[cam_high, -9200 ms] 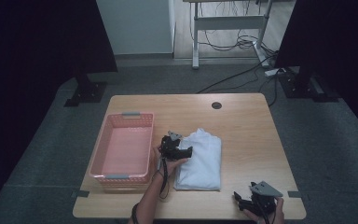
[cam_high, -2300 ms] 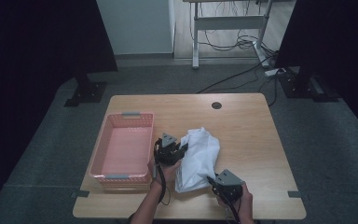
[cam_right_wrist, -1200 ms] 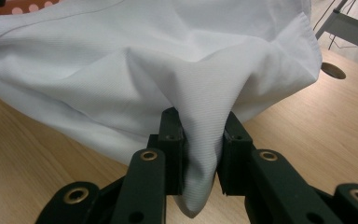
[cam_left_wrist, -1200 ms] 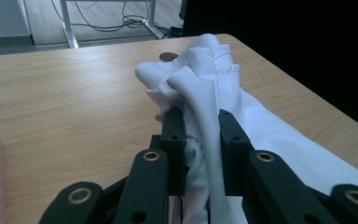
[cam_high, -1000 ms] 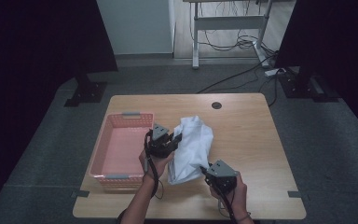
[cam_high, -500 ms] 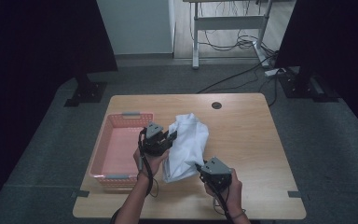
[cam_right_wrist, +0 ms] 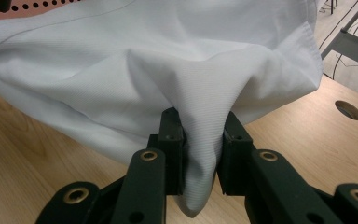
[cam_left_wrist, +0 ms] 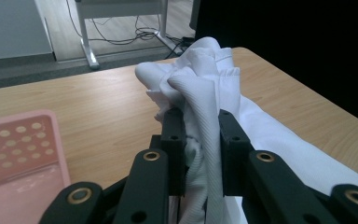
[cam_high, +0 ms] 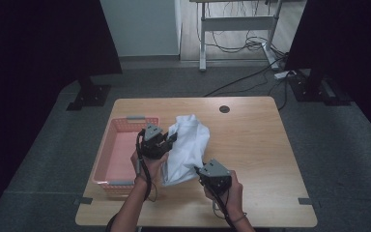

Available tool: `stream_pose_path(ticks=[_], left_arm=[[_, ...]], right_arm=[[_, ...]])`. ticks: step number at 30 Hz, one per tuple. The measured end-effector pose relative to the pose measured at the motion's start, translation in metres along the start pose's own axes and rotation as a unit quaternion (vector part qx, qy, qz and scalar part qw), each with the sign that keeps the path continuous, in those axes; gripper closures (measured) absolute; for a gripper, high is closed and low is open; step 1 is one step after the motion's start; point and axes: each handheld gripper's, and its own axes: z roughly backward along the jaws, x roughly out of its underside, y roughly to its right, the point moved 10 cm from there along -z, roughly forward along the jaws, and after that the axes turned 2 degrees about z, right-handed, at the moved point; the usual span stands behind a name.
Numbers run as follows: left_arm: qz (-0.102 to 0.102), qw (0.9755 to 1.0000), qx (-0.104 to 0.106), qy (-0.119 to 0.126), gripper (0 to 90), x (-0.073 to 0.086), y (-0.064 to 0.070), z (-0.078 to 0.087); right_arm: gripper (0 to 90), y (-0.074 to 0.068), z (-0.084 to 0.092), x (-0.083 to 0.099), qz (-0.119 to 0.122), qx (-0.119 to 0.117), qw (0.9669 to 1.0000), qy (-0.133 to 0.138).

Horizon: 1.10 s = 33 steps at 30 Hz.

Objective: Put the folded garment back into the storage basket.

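A white folded garment point(cam_high: 186, 145) hangs lifted above the wooden table point(cam_high: 256, 145), bunched between both hands. My left gripper point(cam_high: 170, 139) is shut on its left edge; in the left gripper view the white garment point(cam_left_wrist: 205, 107) is pinched between the black jaws of the left gripper point(cam_left_wrist: 200, 128). My right gripper point(cam_high: 199, 173) is shut on the garment's near lower corner. In the right gripper view a fold of the garment point(cam_right_wrist: 200, 140) runs down between the jaws of the right gripper point(cam_right_wrist: 200, 123). The cloth sags between the two grips.
A pink perforated basket point(cam_high: 121, 157) stands on the table's left side, just left of my left hand, and its corner point(cam_left_wrist: 18, 154) lies close by. A dark round hole point(cam_high: 224, 109) sits in the tabletop at the back. The right half of the table is bare wood.
Both grippers have carried the garment leftward toward the basket and a little higher. The cloth has bunched up more between them.
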Motion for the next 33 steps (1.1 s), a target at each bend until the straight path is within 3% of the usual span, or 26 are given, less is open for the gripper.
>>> stream_pose_path(ticks=[17,33], left_arm=[[-0.004,0.9999,-0.008,0.01,75.4,-0.008,-0.018,0.017],[-0.011,0.9997,-0.017,0.016,75.3,-0.014,-0.027,0.027]], right_arm=[[74.5,-0.014,-0.012,-0.023,-0.001,-0.011,0.9999,0.006],[74.5,-0.023,-0.02,-0.038,0.006,-0.014,0.9998,0.008]])
